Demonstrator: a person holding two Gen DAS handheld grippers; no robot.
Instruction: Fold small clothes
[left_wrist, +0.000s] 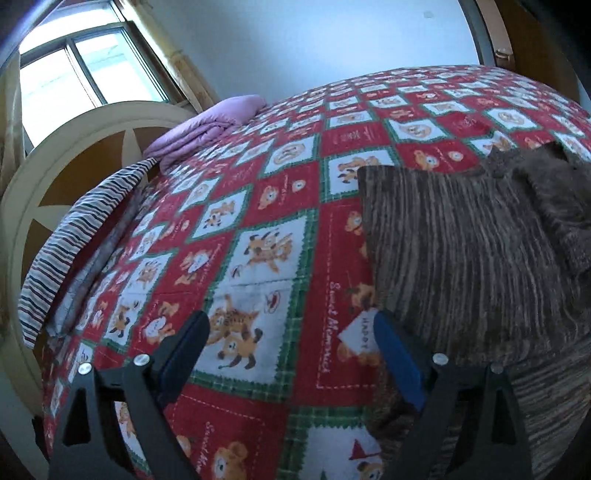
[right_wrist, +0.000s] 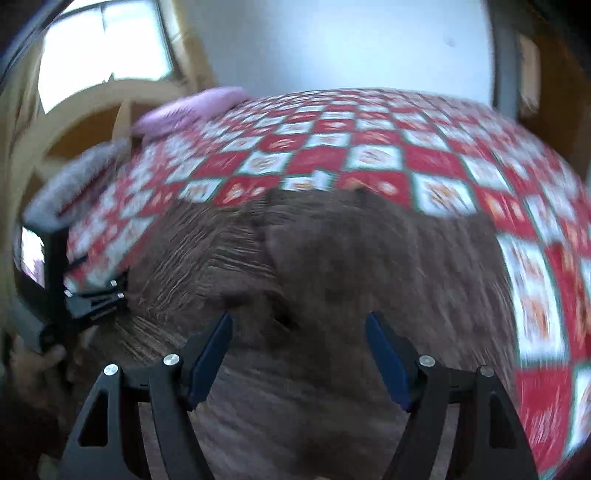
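Between folds — both grippers hang over the brown ribbed knit garment (left_wrist: 461, 251) on the red-and-white checked bear-print bed cover (left_wrist: 258, 221).

The left gripper (left_wrist: 291, 354) has its jaws spread and empty at the garment's left edge, lower frame; the right gripper (right_wrist: 299, 350), tilted down mid-garment, is likewise spread — next, judged: pinch an edge to fold over.

I see my left gripper (left_wrist: 291, 325) spread wide over the red checked bedspread (left_wrist: 258, 206), nothing between its blue pads (left_wrist: 397, 354). The brown striped garment (left_wrist: 461, 251) lies flat just beside the right pad. A folded purple blanket (left_wrist: 207, 125) sits near the headboard (left_wrist: 74, 147).
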